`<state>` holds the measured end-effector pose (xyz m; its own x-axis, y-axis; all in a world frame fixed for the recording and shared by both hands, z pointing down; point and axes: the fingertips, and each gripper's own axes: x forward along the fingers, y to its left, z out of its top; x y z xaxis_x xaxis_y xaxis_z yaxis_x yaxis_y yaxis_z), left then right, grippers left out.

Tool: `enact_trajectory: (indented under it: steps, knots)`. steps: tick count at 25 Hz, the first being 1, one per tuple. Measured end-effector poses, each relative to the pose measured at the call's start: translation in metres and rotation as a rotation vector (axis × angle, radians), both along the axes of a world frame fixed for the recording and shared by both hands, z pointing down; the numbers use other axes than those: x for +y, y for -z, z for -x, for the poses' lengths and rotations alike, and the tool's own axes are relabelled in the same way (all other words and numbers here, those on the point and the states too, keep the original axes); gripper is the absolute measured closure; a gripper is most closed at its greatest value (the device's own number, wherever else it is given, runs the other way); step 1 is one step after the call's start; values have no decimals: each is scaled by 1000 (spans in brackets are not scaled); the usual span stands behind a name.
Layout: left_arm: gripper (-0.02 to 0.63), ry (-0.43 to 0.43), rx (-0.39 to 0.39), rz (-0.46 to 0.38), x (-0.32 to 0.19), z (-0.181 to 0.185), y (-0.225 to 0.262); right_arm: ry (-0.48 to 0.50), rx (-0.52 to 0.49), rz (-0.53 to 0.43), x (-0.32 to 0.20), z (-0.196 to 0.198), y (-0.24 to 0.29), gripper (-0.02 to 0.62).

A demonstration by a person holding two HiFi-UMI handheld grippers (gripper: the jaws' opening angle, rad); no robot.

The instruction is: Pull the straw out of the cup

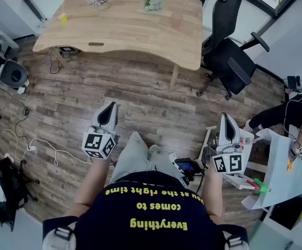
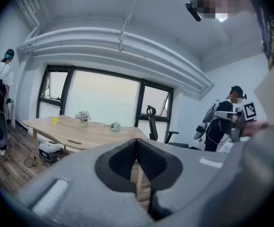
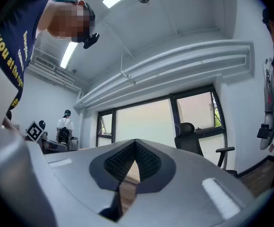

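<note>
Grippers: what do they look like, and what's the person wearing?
The left gripper and right gripper are pale grey, each with a cube of black-and-white square markers and dark ribbed pads. The person wears a dark T-shirt with yellow lettering.

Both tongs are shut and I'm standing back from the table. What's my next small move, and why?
Probably step toward the wooden table, heading for the pinkish cup on it. The left tongs and right tongs are shut, empty, and well short of it, over the floor.
</note>
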<state>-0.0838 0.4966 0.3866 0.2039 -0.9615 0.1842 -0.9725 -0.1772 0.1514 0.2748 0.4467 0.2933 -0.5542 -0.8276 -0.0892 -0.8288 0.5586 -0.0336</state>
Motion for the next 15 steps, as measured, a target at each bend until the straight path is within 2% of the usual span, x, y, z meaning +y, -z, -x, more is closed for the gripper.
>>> enact_trajectory:
  steps: [10,15]
  knots:
    - [604,10,-5,16,2,-2,-8,11,-13,-16,1,-1,4,591]
    - [604,14,-1,13,-2,-4,-5,13,-44,6,-4,-3,3,589]
